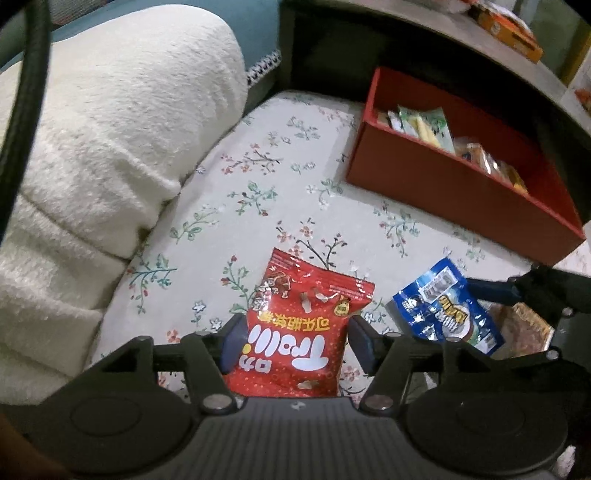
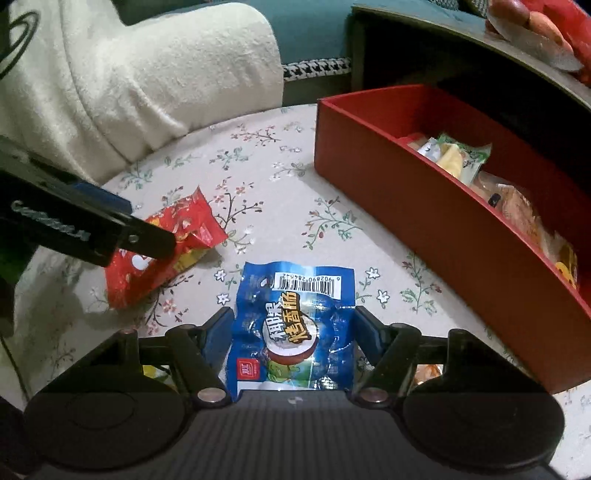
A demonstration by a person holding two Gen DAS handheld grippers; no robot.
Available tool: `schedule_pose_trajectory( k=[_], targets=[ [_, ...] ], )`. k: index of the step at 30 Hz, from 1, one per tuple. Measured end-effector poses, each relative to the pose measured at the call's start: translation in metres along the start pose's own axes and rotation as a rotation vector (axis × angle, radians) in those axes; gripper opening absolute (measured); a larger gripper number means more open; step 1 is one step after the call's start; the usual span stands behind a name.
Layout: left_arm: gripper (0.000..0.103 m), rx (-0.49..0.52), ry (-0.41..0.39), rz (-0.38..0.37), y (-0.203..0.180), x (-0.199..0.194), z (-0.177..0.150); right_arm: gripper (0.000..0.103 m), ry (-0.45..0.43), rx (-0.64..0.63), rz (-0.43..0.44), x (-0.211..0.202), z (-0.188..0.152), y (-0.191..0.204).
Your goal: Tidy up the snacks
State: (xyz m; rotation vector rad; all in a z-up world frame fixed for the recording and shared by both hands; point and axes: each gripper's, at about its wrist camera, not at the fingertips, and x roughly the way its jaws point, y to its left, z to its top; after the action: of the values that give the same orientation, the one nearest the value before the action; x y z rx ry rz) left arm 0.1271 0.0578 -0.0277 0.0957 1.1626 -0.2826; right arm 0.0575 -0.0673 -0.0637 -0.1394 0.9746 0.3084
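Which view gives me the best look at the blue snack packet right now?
The right wrist view: the blue snack packet lies centred between the right tongs, its barcode and label readable. The left wrist view shows it smaller, off to the side and partly covered by the right tongs.

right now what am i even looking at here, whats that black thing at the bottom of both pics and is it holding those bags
The black shapes are two hand-held pinchers, each with two fingers and a camera looking along them. One picture is from the left gripper, the other from the right gripper. Both look down at a flowered cloth beside a cream blanket. A red candy bag lies between the left fingers, a blue snack packet between the right ones. In both, the pads sit at the bag's edges; I see no firm squeeze, so I would not call either held. Further back stands a red box already holding wrapped snacks, under a dark table.
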Motion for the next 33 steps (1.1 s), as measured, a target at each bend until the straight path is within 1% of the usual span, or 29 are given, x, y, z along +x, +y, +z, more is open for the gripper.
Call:
schedule_pose_trajectory(
  k=[2,3,5,6,11,14,15,18,19,23,26,28,31,33],
  targets=[
    [0.053,0.012,0.021,-0.003,-0.004,0.007,0.001,0.075,0.001,0.030,0.018,-0.001,0.001,-0.004],
    [0.053,0.024,0.033,0.009,-0.006,0.011,0.001,0.075,0.000,0.040,0.023,-0.002,0.001,-0.006],
    [0.054,0.050,0.027,0.049,-0.010,0.014,0.001,0.075,-0.009,0.054,0.015,-0.005,0.002,-0.010],
    [0.054,0.055,0.023,0.057,-0.010,0.013,0.002,0.075,-0.011,0.064,0.017,-0.006,0.001,-0.013],
    [0.054,0.080,0.020,0.053,-0.011,0.016,0.005,0.075,-0.022,0.115,0.056,-0.011,0.003,-0.022],
    [0.064,0.098,0.031,0.088,-0.014,0.027,0.007,0.075,-0.028,0.126,0.063,-0.013,0.004,-0.023],
    [0.064,0.087,0.030,0.082,-0.012,0.027,0.007,0.075,-0.031,0.128,0.065,-0.014,0.004,-0.024],
    [0.062,0.019,0.048,0.042,-0.001,0.028,0.005,0.075,-0.044,0.153,0.080,-0.018,0.004,-0.030],
    [0.061,0.011,0.046,0.041,0.000,0.028,0.004,0.075,-0.051,0.160,0.084,-0.020,0.004,-0.032],
    [0.055,0.009,0.037,0.057,-0.006,0.022,-0.004,0.075,-0.068,0.170,0.078,-0.025,0.007,-0.036],
    [0.051,-0.018,0.031,0.036,-0.005,0.017,-0.003,0.075,-0.082,0.178,0.078,-0.028,0.009,-0.038],
    [0.051,-0.030,0.015,0.014,-0.003,0.011,-0.001,0.075,-0.088,0.179,0.079,-0.030,0.010,-0.039],
    [0.050,-0.029,-0.015,0.016,-0.005,0.002,0.000,0.075,-0.089,0.183,0.073,-0.029,0.010,-0.040],
    [0.050,-0.028,-0.027,0.003,-0.006,-0.003,0.000,0.075,-0.090,0.191,0.082,-0.029,0.011,-0.041]
  ],
)
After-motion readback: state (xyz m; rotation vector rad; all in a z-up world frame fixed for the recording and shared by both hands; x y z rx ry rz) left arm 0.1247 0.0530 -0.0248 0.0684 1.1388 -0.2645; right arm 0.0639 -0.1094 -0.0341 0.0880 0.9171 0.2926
